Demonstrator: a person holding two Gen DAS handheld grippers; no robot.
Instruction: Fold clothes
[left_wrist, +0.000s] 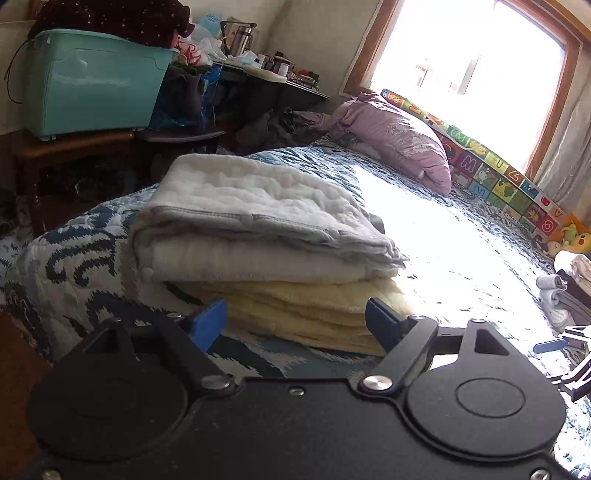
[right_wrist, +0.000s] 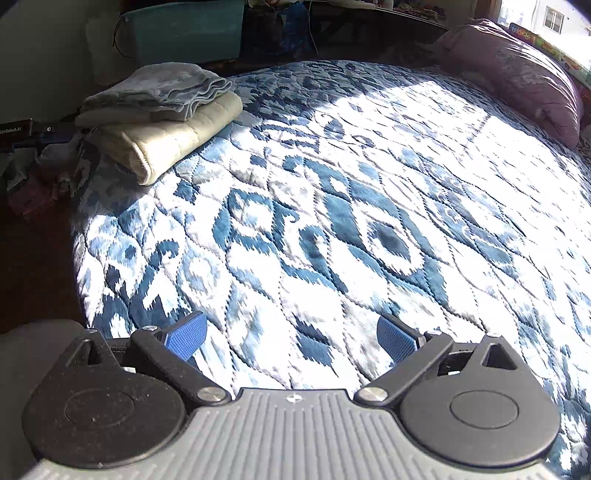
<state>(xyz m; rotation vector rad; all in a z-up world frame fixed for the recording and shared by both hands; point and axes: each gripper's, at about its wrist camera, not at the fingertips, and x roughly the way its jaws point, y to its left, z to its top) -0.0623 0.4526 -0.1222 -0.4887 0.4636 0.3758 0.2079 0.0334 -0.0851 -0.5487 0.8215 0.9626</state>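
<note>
Quilted blue-and-white bedspread (right_wrist: 332, 221) noted across the bed, bare in front of the right tongs (right_wrist: 291, 338). Right tongs spread wide, nothing between the pads, hovering over open quilt. Left tongs (left_wrist: 295, 323) likewise wide and empty, held low just in front of the stack.

Stack located near the bed's corner edge: grey-white folded blanket (left_wrist: 258, 218) on top, pale yellow folded piece (left_wrist: 314, 310) underneath. Same stack seen well apart from the right tongs, at far left of the right wrist view (right_wrist: 162, 110). Small heap of unfolded items (left_wrist: 561, 295) glimpsed at the far right of the left wrist view; contents too small to tell. Purple pillow (left_wrist: 399, 140) against the window side.

Judged risks:
- Stack sitting close to the bed edge; a push from the left tongs could slide it toward the floor.
- Top piece overhanging the yellow one unevenly; a nudge to the lower layer could tip or unfold the upper.
- Strong sun glare (left_wrist: 443, 240) washing out the quilt centre; fabric edges there hard to judge, so a mis-pinch of the bedspread instead of a garment seemed possible.
- Next garment not between either pair of tongs; a reach across could drag loose items.
</note>
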